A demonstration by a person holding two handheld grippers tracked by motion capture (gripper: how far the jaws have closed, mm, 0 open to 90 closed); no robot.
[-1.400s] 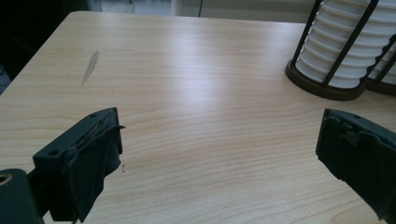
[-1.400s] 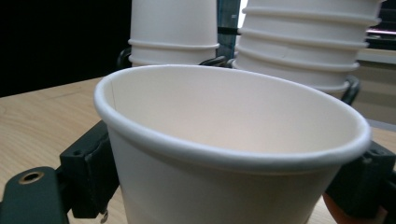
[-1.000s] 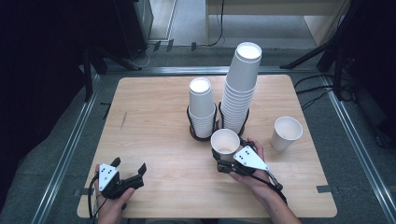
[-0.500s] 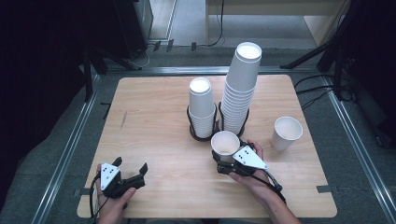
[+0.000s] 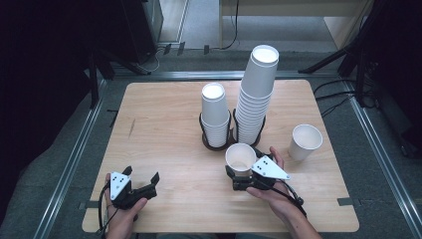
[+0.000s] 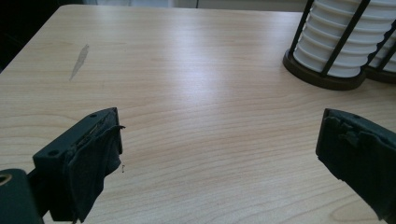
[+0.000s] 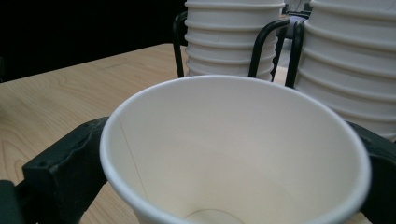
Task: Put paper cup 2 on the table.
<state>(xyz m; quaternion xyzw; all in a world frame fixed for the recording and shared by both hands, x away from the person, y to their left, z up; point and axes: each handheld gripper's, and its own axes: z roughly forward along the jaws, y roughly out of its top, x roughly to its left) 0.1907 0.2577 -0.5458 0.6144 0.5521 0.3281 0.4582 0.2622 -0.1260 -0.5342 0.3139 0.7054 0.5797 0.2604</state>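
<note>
A white paper cup [image 5: 241, 158] stands upright and empty on the wooden table, just before the cup stacks

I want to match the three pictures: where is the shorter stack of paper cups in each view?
High view: shorter stack, middle of the table.
Left gripper view: top right corner.
Right gripper view: top centre.
Shared landmark: the taller stack beside it, in its black wire holder.

the paper cup [image 7: 233, 154] hides its own base and the jaw pads' contact.
</note>
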